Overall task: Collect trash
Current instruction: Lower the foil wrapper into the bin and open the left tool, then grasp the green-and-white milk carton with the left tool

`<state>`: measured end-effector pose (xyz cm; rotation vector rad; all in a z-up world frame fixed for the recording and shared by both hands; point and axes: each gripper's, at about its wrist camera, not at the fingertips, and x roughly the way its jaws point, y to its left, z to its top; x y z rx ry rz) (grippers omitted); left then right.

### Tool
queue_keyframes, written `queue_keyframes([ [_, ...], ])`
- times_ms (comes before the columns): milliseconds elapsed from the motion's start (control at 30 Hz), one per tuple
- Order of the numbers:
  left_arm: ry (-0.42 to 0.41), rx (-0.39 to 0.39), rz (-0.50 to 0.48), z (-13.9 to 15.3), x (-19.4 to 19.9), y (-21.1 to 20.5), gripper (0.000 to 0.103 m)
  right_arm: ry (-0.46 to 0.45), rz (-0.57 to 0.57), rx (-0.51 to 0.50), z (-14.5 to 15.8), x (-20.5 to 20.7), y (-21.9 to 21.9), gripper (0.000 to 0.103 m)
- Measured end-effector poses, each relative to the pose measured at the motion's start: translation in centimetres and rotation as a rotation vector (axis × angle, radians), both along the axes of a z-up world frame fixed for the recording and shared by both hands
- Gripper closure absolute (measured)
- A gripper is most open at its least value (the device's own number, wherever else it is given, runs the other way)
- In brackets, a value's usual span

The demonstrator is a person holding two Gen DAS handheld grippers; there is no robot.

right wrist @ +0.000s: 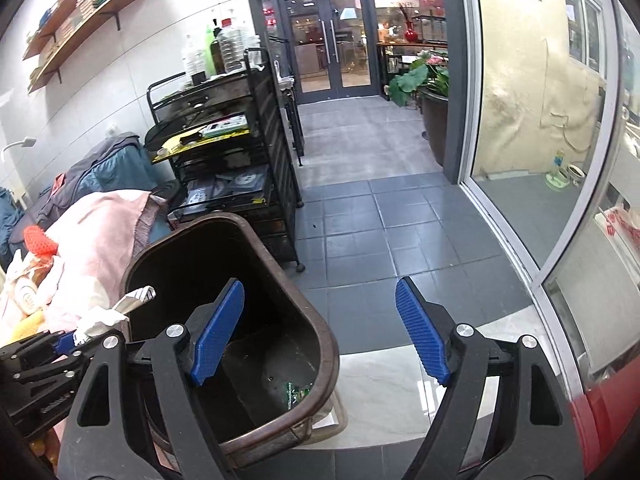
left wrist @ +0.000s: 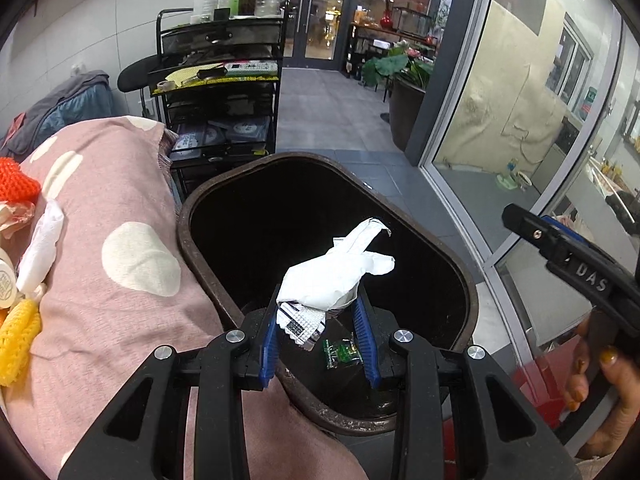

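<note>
My left gripper (left wrist: pixel 318 330) is shut on a crumpled white wrapper (left wrist: pixel 336 272) with a silver printed foil end, held over the open mouth of a dark brown trash bin (left wrist: pixel 188 240). A small green wrapper (left wrist: pixel 340 354) lies on the bin's bottom. In the right wrist view my right gripper (right wrist: pixel 320 332) is open and empty, above the bin's near right rim (right wrist: pixel 316 320); the green wrapper (right wrist: pixel 296 392) shows inside. The left gripper with its white wrapper (right wrist: pixel 116 312) appears at the bin's left edge.
A pink spotted cushion (left wrist: pixel 120 240) lies left of the bin, with white, yellow and red scraps (left wrist: pixel 36 248) at its left edge. A black rolling cart (left wrist: pixel 224 92) with bottles stands behind. A glass partition (right wrist: pixel 540 160) runs along the right; grey tiled floor (right wrist: pixel 380 232) lies beyond.
</note>
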<state>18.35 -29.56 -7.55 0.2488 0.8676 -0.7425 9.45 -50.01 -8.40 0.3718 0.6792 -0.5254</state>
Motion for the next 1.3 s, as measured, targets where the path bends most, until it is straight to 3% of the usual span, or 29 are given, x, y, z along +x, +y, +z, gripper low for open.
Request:
queue_keyframes([
  [233,0.021,0.051,-0.001,-1.4,0.6,-0.6,0.066,0.007,-0.013,0.020,-0.6,-0.5,-0.6,0.025],
  [300,0.011,0.070,0.009,-1.6,0.6,-0.7,0.058,0.006,-0.014,0.025,-0.6,-0.5,-0.5,0.022],
  [367,0.000,0.076,0.017,-1.7,0.4,-0.8,0.036,0.004,-0.013,0.026,-0.7,-0.4,-0.5,0.021],
  [533,-0.066,0.082,0.017,-0.9,-0.5,-0.5,0.020,-0.013,0.014,0.042,-0.4,-0.2,-0.2,0.021],
  [967,-0.276,-0.037,0.096,5.7,-5.2,5.6,0.010,-0.080,0.127,0.039,2.0,1.1,3.6,0.021],
  [1300,-0.387,-0.070,0.248,8.9,-7.0,12.2,0.006,-0.115,0.334,-0.004,3.9,3.9,10.9,0.021],
])
